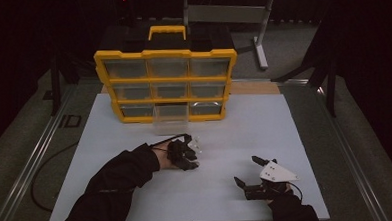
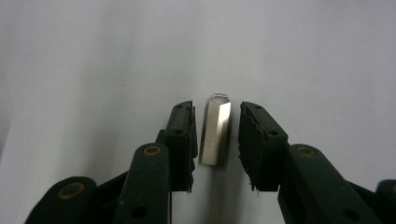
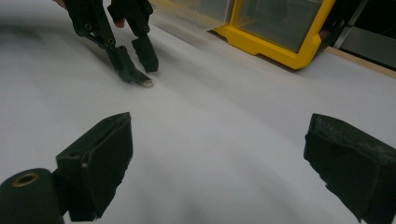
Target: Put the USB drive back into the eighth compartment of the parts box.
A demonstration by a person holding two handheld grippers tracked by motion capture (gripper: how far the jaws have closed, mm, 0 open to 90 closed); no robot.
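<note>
While we look down from the high view, the left gripper (image 1: 190,156) sits on the white board (image 1: 285,131) just in front of the yellow organizer (image 1: 167,84), below its pulled-out clear drawer (image 1: 170,122). The right gripper (image 1: 251,172) rests farther from the organizer, off to the right, with nothing between its jaws.

From the left gripper view we see the task's thing: a small metal USB stick (image 2: 215,131) lying flat on the board between the two jaws, loop end pointing away. The left gripper (image 2: 217,140) has its jaws drawn in close on either side — a thin gap shows on each side, so we judge the pads not yet pressing.

From the right gripper view, the right gripper (image 3: 219,163) stands wide apart over bare board, and the left gripper (image 3: 137,63) shows beyond, nearer the organizer, tips down at the stick (image 3: 147,84).

Our worry is the grip itself — the stick is thin, smooth and tapered, so uneven pads could squirt it forward or pinch it askew.
</note>
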